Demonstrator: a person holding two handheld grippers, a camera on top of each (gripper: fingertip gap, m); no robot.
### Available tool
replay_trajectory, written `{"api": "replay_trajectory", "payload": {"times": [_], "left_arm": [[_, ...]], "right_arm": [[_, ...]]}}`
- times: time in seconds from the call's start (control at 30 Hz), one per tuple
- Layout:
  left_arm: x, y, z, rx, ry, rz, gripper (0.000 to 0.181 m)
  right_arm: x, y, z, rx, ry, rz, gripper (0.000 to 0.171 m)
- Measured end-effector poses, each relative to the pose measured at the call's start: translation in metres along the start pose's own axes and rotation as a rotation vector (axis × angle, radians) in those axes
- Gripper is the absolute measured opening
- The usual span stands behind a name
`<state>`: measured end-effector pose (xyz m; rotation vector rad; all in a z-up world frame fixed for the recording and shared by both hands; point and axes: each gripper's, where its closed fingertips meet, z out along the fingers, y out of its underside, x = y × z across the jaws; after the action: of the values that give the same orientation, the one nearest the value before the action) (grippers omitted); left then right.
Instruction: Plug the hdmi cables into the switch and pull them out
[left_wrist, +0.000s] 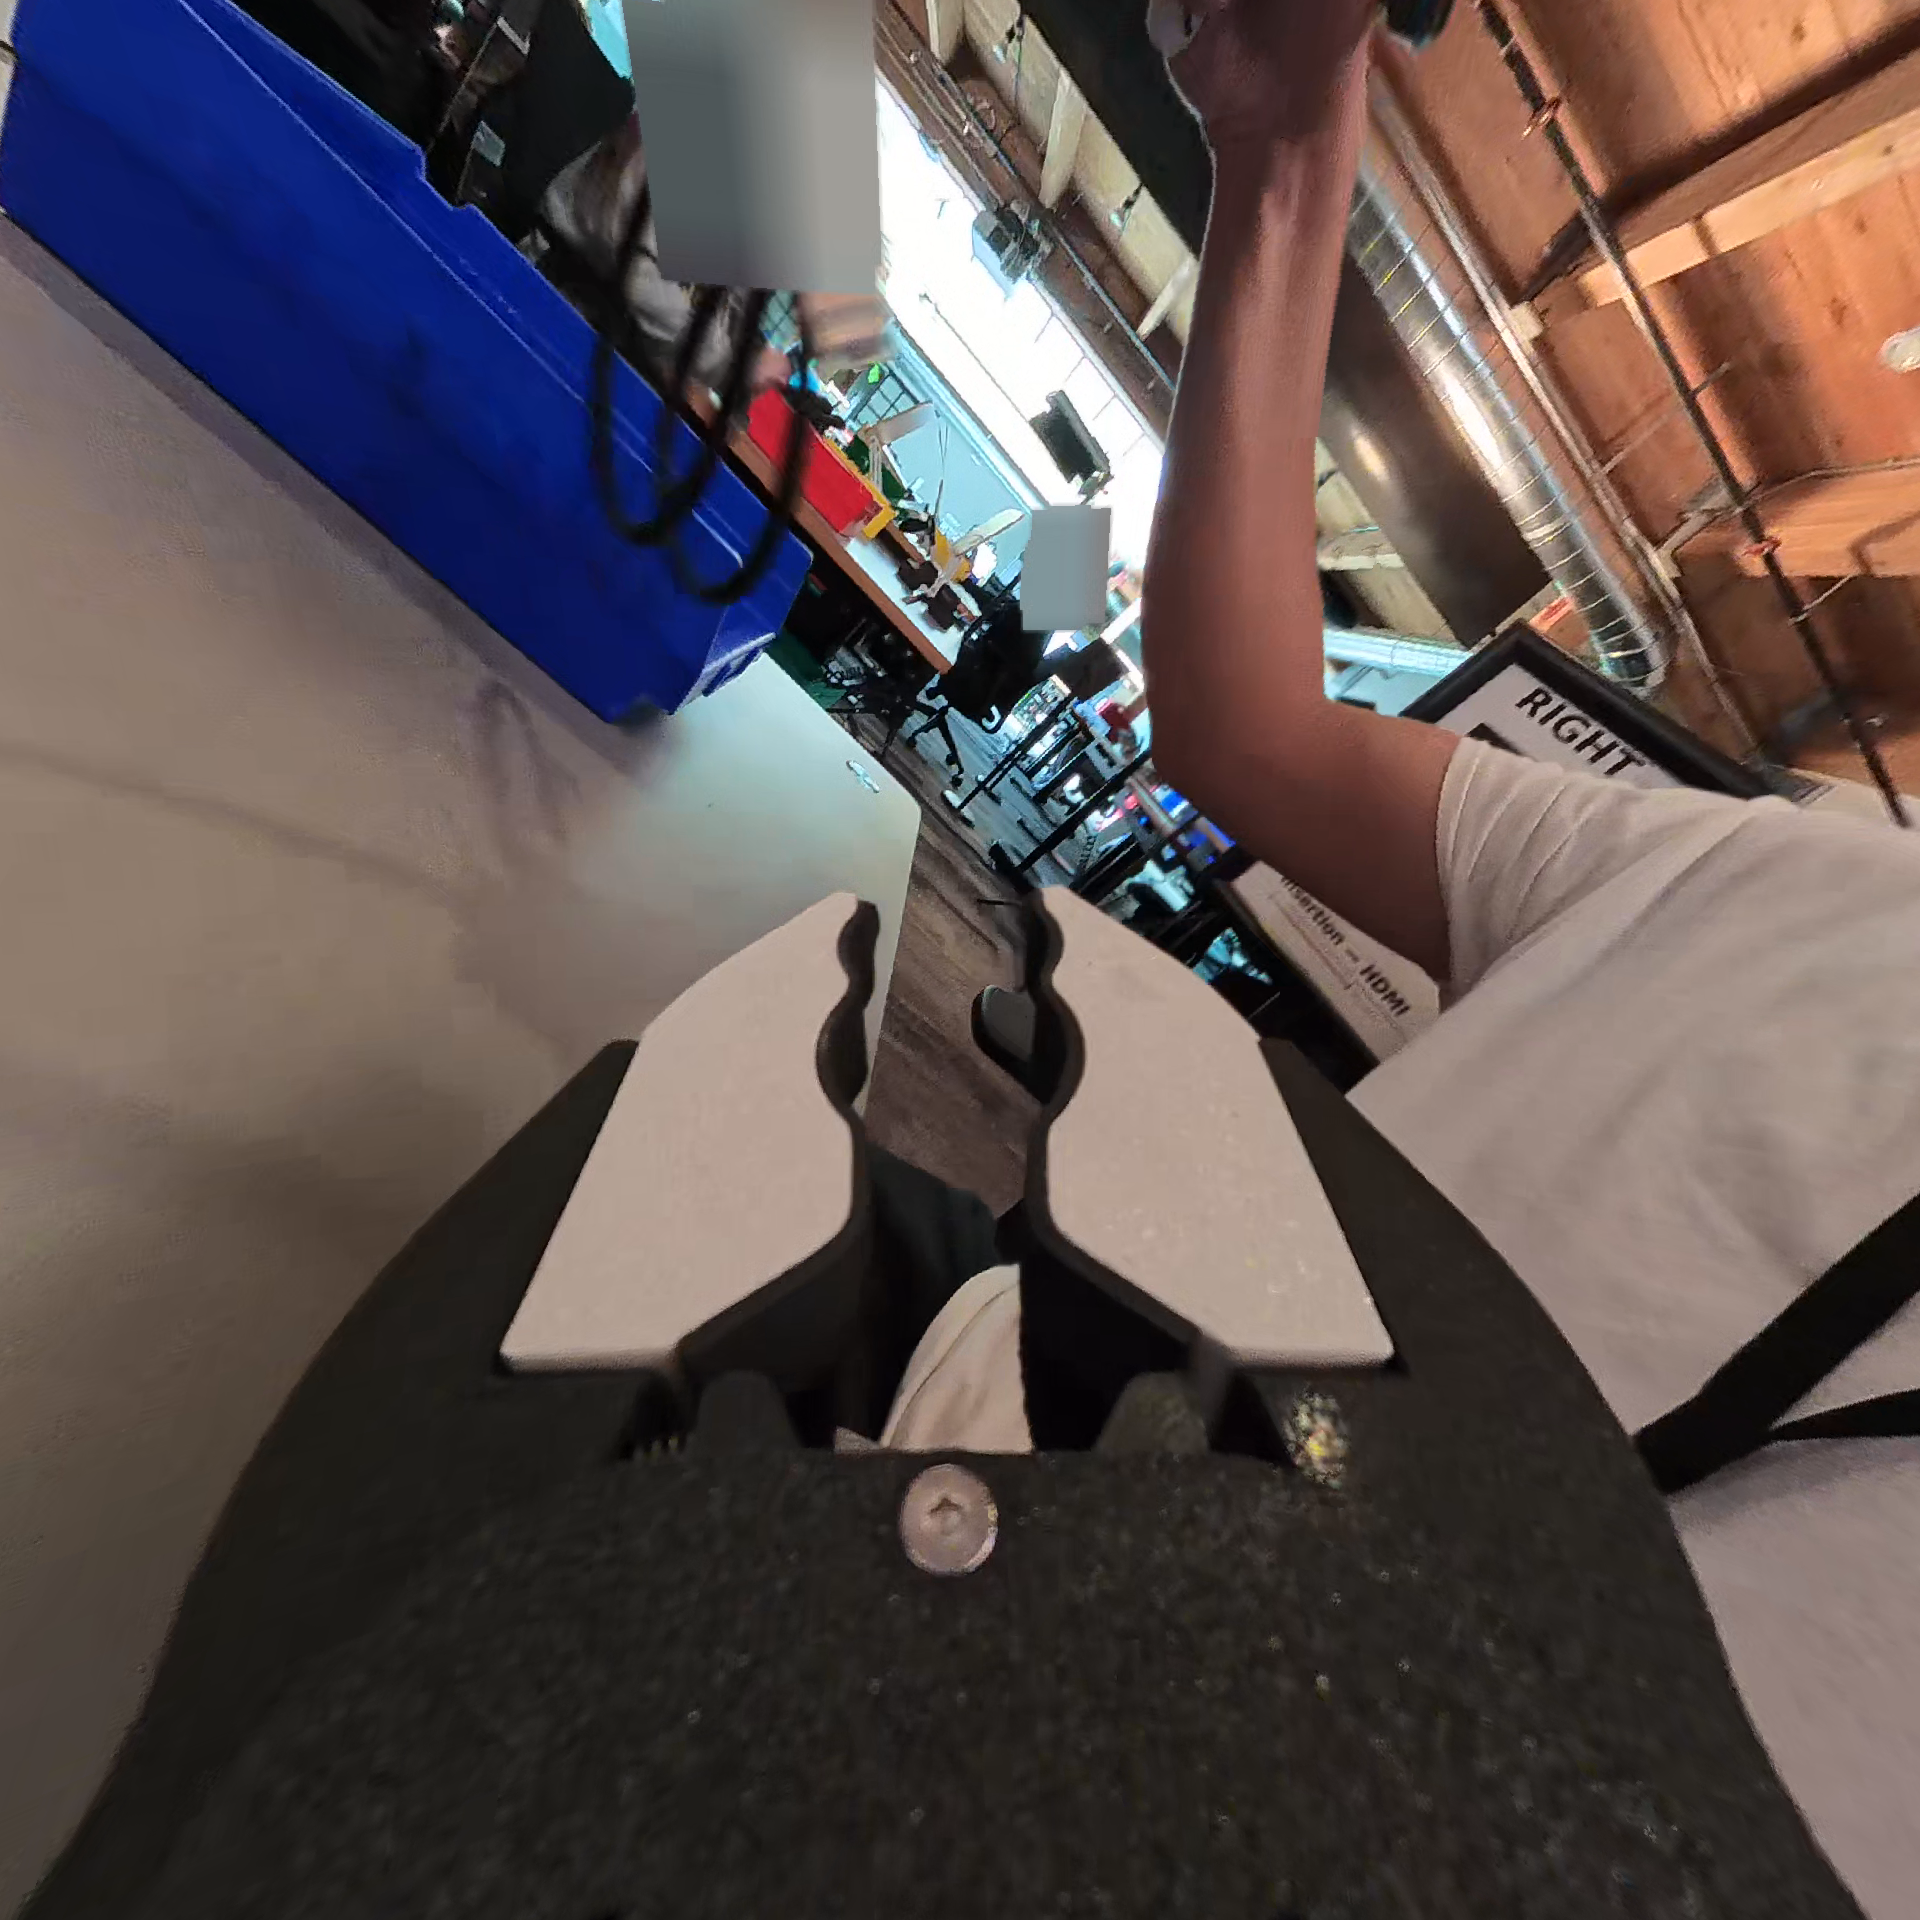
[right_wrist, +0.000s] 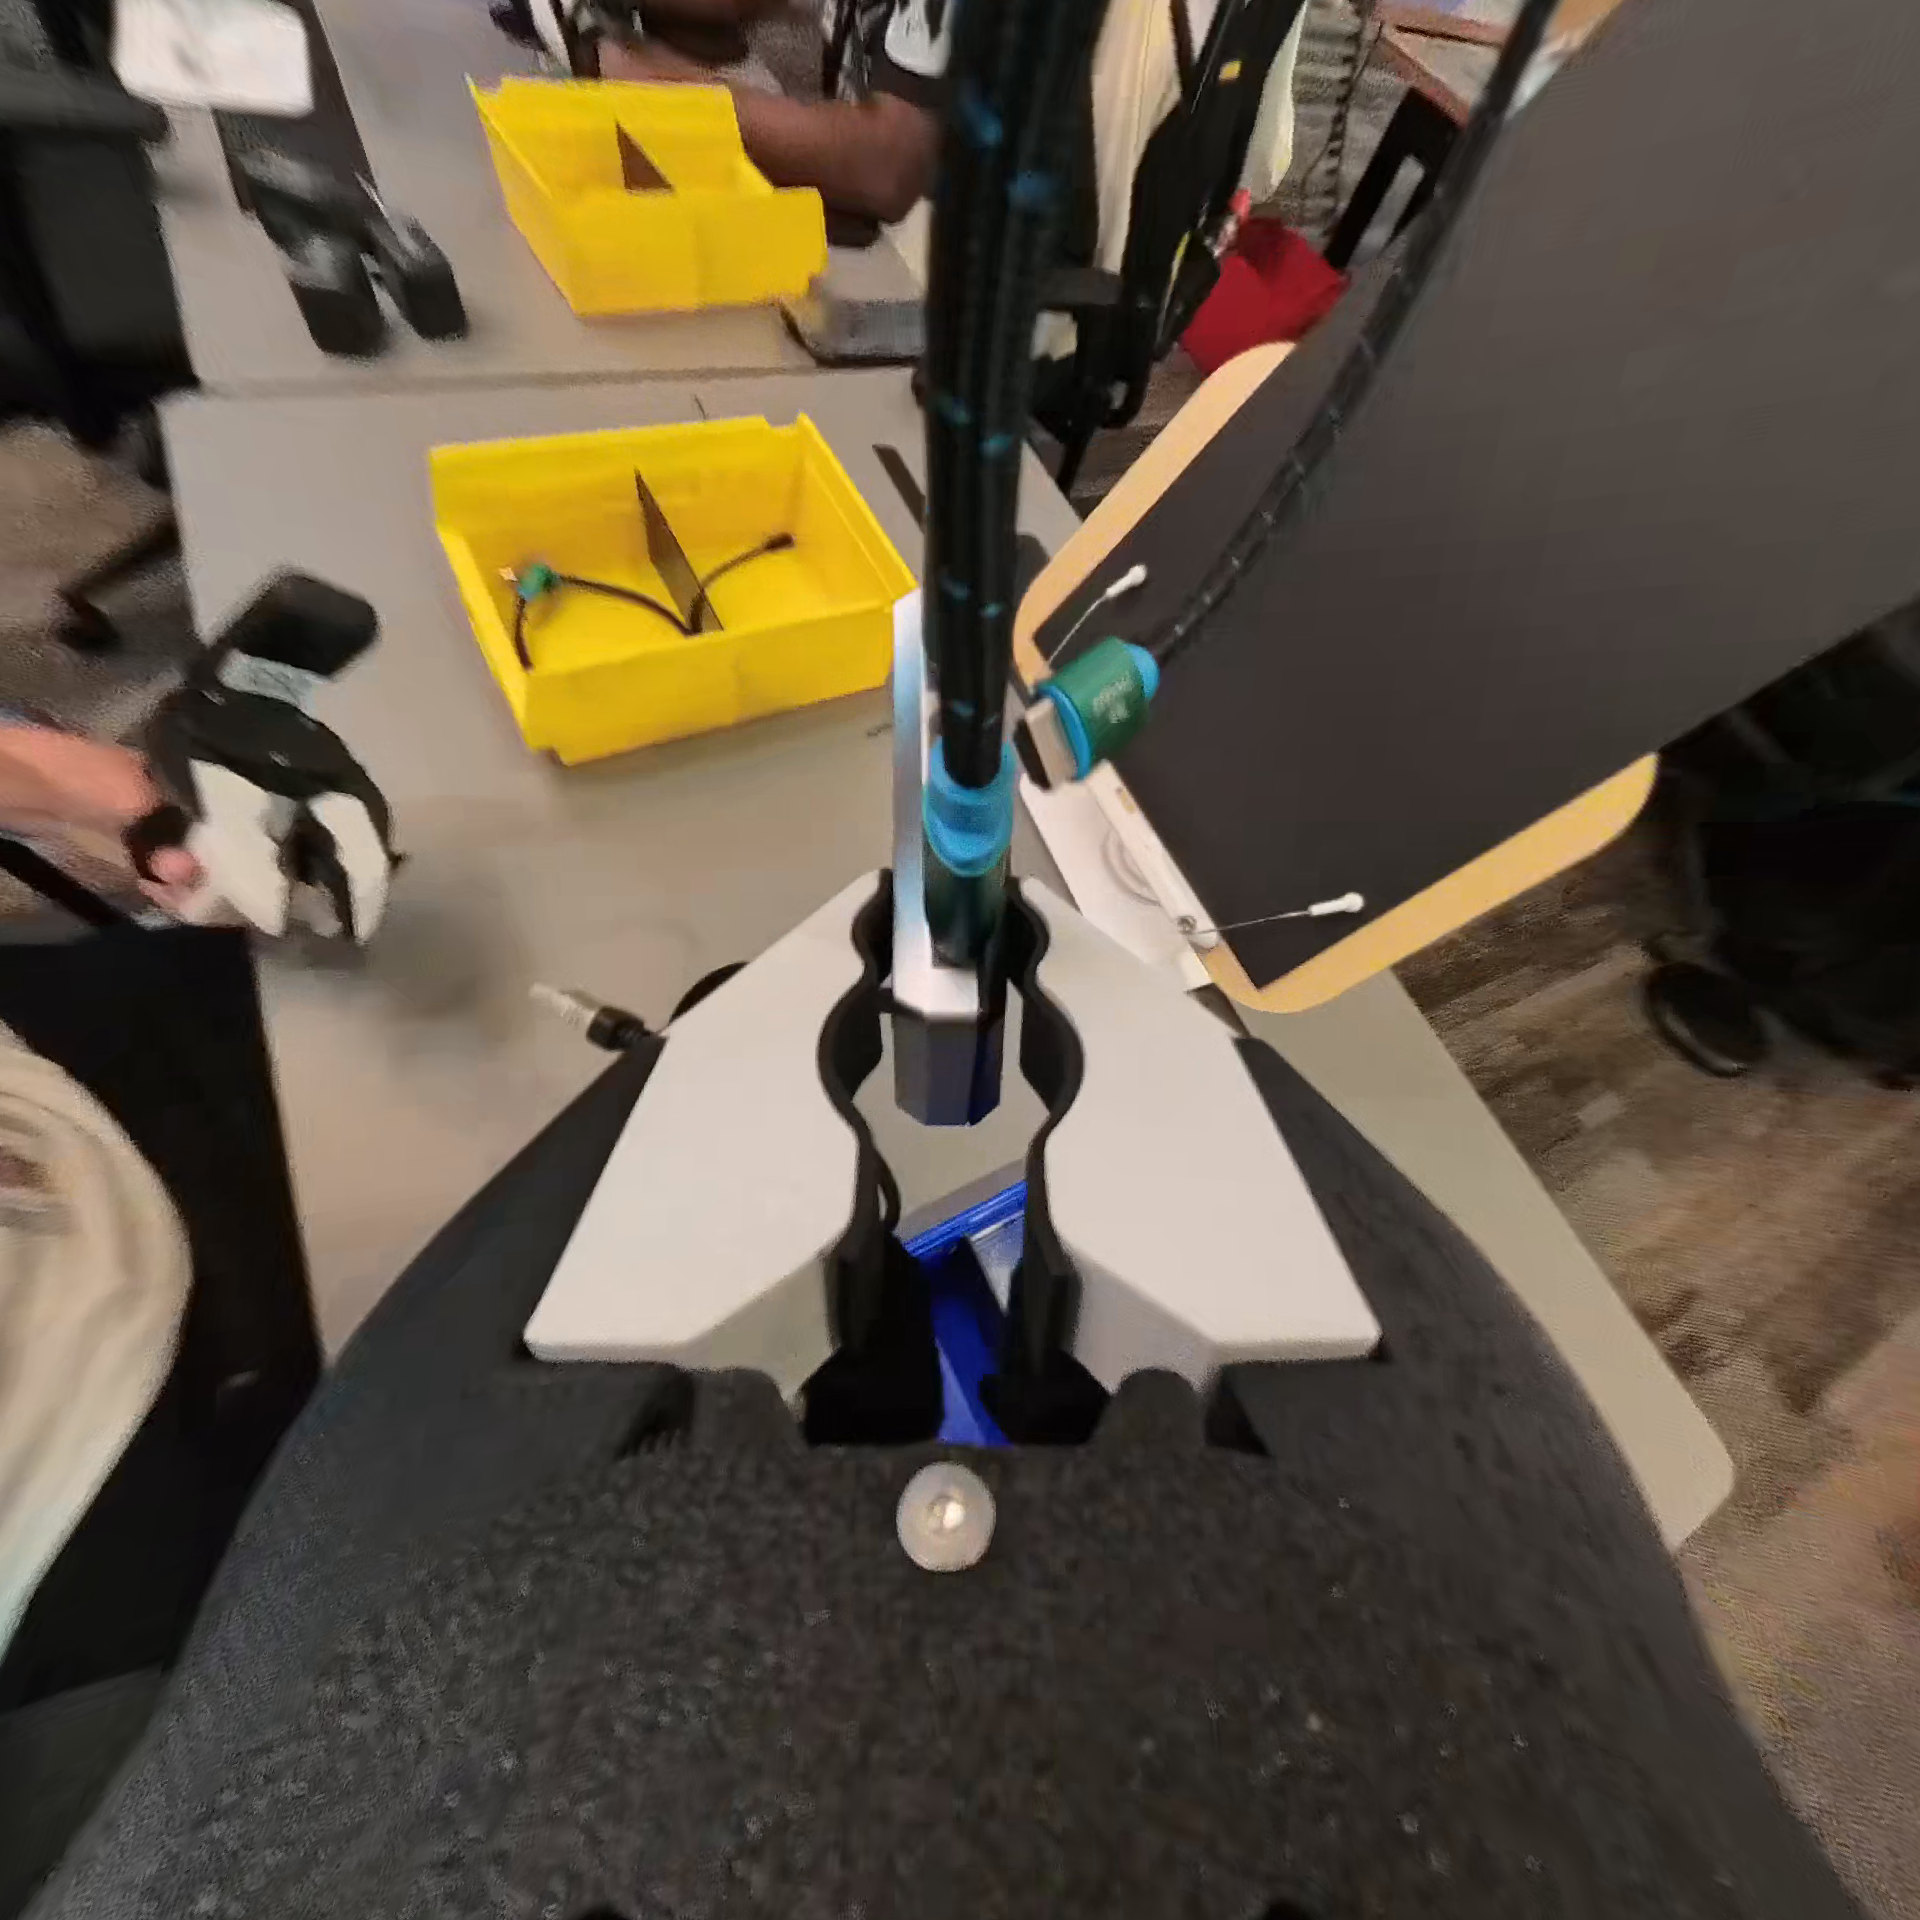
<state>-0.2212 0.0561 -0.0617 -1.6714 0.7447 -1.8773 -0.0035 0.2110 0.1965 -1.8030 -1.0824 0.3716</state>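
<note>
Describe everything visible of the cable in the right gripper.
The HDMI cable is black braid flecked with blue, running up out of frame. A light-blue collar tops its dark teal plug, which sits plugged into a silver slab, seemingly the switch. The right gripper pinches plug and slab together. A second teal plug hangs nearby, unplugged.
</note>
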Motion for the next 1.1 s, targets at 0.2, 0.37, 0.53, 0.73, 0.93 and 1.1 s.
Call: {"api": "replay_trajectory", "payload": {"times": [0.2,0.37,0.53,0.73,0.93,1.1], "left_arm": [[-0.006,-0.008,-0.006,0.043,-0.009,-0.028,0.027],[-0.006,-0.011,-0.008,0.062,0.008,-0.058,0.026],[-0.007,-0.010,-0.008,0.053,0.004,-0.062,0.026],[-0.009,-0.008,-0.007,0.044,-0.002,-0.064,0.026],[-0.010,-0.008,-0.007,0.039,-0.005,-0.060,0.026],[-0.009,-0.003,-0.004,0.019,-0.002,-0.059,0.025]], "right_arm": [[0.097,-0.020,-0.055,0.011,0.174,0.090,0.020],[0.131,0.037,-0.049,-0.089,0.232,0.149,0.019],[0.132,0.158,0.005,-0.163,0.153,0.427,0.020],[0.108,0.277,0.070,-0.350,0.081,0.608,0.020],[0.106,0.297,0.099,-0.470,-0.014,0.592,0.021],[0.096,0.331,0.130,-0.493,-0.123,0.673,0.021]]}}
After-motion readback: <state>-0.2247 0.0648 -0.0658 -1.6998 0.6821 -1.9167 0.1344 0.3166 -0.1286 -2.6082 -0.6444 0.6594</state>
